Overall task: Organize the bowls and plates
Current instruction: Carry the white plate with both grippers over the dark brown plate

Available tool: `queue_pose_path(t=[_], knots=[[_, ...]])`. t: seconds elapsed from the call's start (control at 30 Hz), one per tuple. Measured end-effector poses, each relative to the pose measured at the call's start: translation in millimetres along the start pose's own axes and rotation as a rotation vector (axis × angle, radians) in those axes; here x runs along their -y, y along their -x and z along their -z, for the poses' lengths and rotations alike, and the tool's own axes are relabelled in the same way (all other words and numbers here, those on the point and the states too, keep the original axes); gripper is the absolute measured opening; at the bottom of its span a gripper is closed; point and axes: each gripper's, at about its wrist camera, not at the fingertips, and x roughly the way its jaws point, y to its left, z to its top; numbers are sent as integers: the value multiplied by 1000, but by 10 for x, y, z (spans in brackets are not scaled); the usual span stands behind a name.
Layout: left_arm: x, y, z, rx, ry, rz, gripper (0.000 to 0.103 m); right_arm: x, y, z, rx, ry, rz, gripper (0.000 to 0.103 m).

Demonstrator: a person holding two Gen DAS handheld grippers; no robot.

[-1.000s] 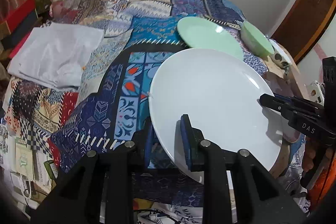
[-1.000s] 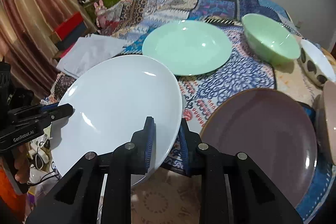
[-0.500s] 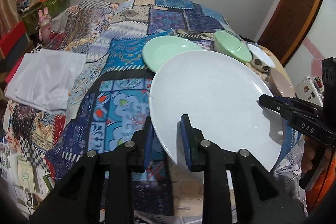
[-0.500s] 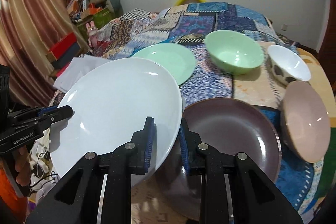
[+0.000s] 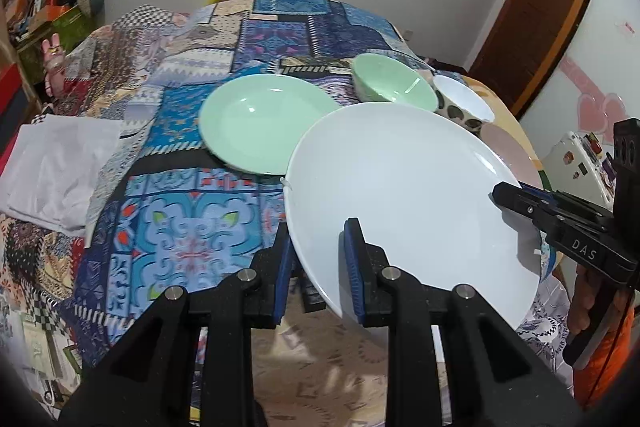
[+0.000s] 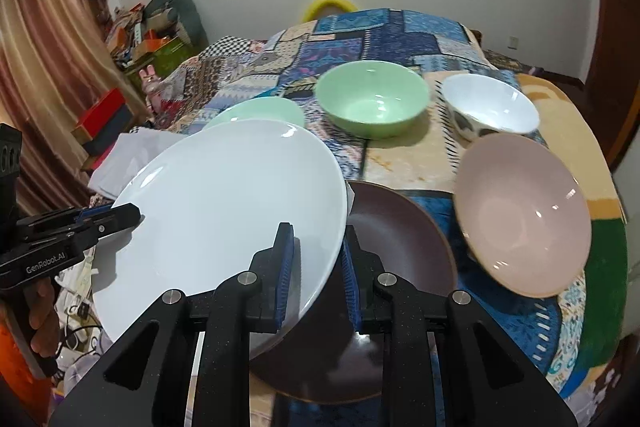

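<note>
light: even, indoor | glare: small glints on dishes | edges: fisheye-warped, dark corners

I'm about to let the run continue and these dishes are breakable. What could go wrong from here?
The white plate is held only at its rim, by the left gripper and the right gripper on opposite edges; uneven motion could twist it loose. It overhangs the brown plate, so lowering carelessly may clash them. The pink bowl sits close alongside and could be knocked.

Both wrist cameras look steeply down along their own fingers from close above the bed, sharing the white plate (image 5: 404, 187) (image 6: 224, 211) and the green bowl (image 5: 394, 89) (image 6: 372, 99).
</note>
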Motion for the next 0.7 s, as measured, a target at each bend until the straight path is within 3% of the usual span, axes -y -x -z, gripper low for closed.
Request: queue_pose_path(t=[0.7], knots=[[507,-540,25,-108,-63,42,25,529,-57,283,-63,-114,37,21]])
